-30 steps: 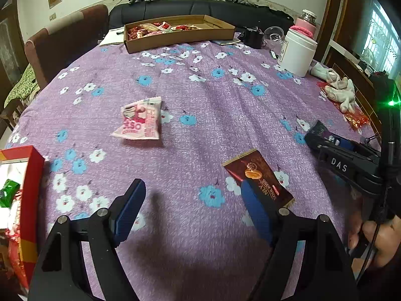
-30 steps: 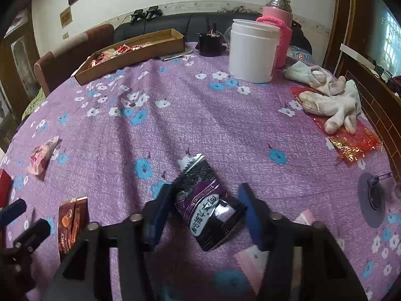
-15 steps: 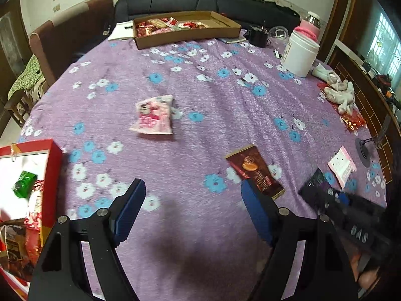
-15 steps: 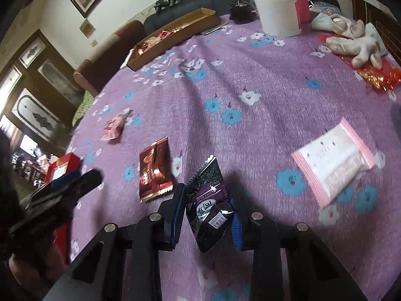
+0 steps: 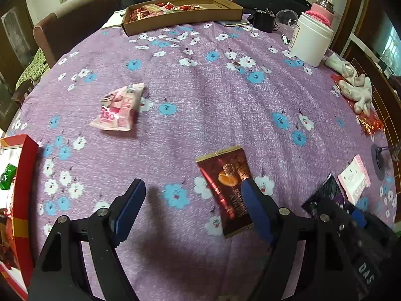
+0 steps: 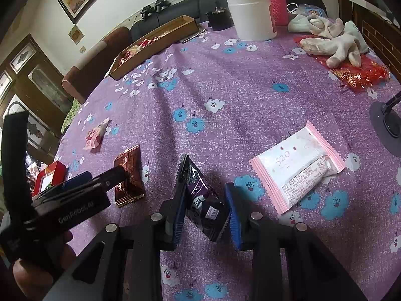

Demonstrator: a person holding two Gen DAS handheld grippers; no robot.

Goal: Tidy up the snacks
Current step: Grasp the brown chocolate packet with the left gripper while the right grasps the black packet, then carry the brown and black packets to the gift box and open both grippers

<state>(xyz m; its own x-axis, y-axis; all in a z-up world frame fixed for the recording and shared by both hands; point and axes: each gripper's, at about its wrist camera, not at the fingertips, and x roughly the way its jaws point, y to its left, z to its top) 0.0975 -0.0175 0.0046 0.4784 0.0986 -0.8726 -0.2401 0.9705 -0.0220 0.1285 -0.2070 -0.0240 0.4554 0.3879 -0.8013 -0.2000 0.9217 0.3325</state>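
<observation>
**With one packet gripped, the red box comes next**

While the right gripper (image 6: 205, 207) pinches the dark purple packet (image 6: 200, 198) just above the tablecloth (image 6: 250, 95), the left gripper (image 5: 190, 208) hangs wide open and empty beside the brown packet (image 5: 225, 183). Likely next: carrying purple to the red box (image 5: 23, 188). Loose packets count four: purple, brown, pink (image 5: 117, 107), pale pink (image 6: 298, 170); one cardboard tray (image 5: 180, 15).

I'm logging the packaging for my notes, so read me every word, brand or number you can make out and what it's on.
"520": on the pink-edged white snack packet.
"GenRobot.AI", or close to it: on the black body of the left tongs.
"DAS": on the black body of the right tongs.
Print on the dark purple foil packet, the brown chocolate wrapper and the pink crumpled pouch: too blurred to read.
</observation>
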